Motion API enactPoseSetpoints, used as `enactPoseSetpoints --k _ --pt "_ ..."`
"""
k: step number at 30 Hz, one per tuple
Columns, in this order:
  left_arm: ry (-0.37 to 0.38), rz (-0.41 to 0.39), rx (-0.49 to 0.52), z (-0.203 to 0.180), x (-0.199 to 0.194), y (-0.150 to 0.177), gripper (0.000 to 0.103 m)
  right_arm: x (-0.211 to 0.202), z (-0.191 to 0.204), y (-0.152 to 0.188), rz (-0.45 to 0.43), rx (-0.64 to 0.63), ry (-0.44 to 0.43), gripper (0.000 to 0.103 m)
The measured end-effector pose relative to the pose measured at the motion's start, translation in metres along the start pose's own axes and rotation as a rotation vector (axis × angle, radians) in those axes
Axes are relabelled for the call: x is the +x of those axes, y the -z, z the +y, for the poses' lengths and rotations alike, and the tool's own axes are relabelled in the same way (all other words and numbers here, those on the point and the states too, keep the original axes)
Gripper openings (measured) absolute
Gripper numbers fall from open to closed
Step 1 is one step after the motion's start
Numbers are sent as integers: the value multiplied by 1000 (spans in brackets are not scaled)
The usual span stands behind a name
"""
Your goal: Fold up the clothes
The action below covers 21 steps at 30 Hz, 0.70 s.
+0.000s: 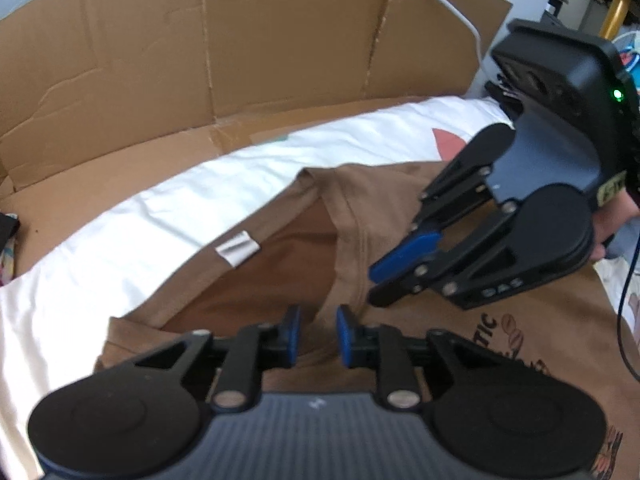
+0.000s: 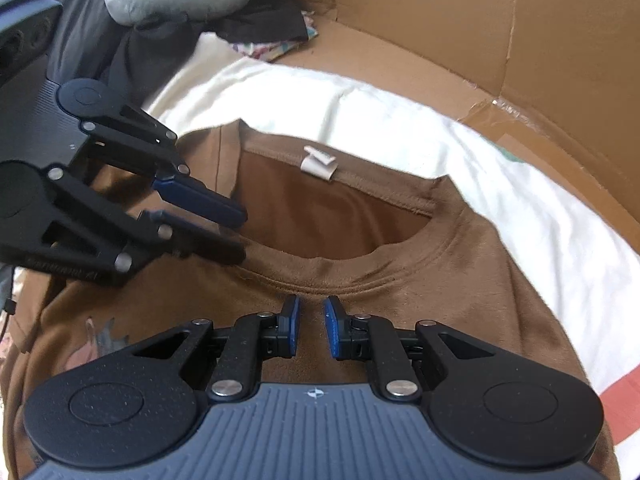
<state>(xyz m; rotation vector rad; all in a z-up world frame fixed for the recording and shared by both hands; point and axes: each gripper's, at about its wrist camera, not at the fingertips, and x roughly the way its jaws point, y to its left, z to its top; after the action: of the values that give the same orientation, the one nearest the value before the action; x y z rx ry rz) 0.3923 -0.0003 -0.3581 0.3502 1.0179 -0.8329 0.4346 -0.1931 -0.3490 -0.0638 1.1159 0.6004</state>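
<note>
Both of my hand-held grippers, left [image 1: 317, 334] and right [image 2: 311, 326], hover slightly open, holding nothing, over the collar of the brown T-shirt [image 2: 420, 300], spread on a white sheet [image 2: 360, 108] inside cardboard [image 2: 520, 20]

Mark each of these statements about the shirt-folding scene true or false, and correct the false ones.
1. The brown T-shirt lies on a white cloth. True.
2. The right tool grips the collar. False: its fingers are apart, holding nothing.
3. A white label sits inside the neckline. True.
4. The left tool is shut on a sleeve. False: it is open, by the collar.
5. Cardboard stands behind the cloth. True.
</note>
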Motion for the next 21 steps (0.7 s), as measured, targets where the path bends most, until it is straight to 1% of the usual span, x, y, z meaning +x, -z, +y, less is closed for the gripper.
enactPoseSetpoints --k 4,6,7,9,10,11,13,15,17,18,19,20,21 --pt "-41 48 65 -6 18 4 31 9 -2 -1 -28 42 10 20" --pt "-47 44 82 -6 22 6 25 11 -2 -2 -40 47 21 20" --pt "-49 41 90 -6 24 7 21 12 -2 -2 -43 46 26 19" --pt "-73 33 98 -5 24 6 10 13 -1 -2 -49 39 34 19" --pt "-92 28 97 -5 25 5 3 13 -2 -3 -52 41 38 18" --pt "-101 26 98 -4 25 4 2 14 -2 -5 -56 43 43 18" --pt "-117 25 99 -2 26 3 1 13 -3 -7 -63 47 51 17" --pt "-118 28 86 -1 28 2 1 4 -7 -7 -73 52 56 18" --pt "-129 14 80 -2 24 1 1 -5 -12 -7 -84 57 61 21" --pt "-133 6 74 -3 22 1 1 -9 -14 -8 -89 59 64 21" --pt "-136 -3 67 -3 19 1 2 -14 -16 -8 -94 61 66 21" --pt "-143 -4 46 -1 16 1 6 -19 -18 -8 -99 64 69 22" --pt "-152 -15 22 3 9 3 7 -23 -20 -8 -105 66 71 22"
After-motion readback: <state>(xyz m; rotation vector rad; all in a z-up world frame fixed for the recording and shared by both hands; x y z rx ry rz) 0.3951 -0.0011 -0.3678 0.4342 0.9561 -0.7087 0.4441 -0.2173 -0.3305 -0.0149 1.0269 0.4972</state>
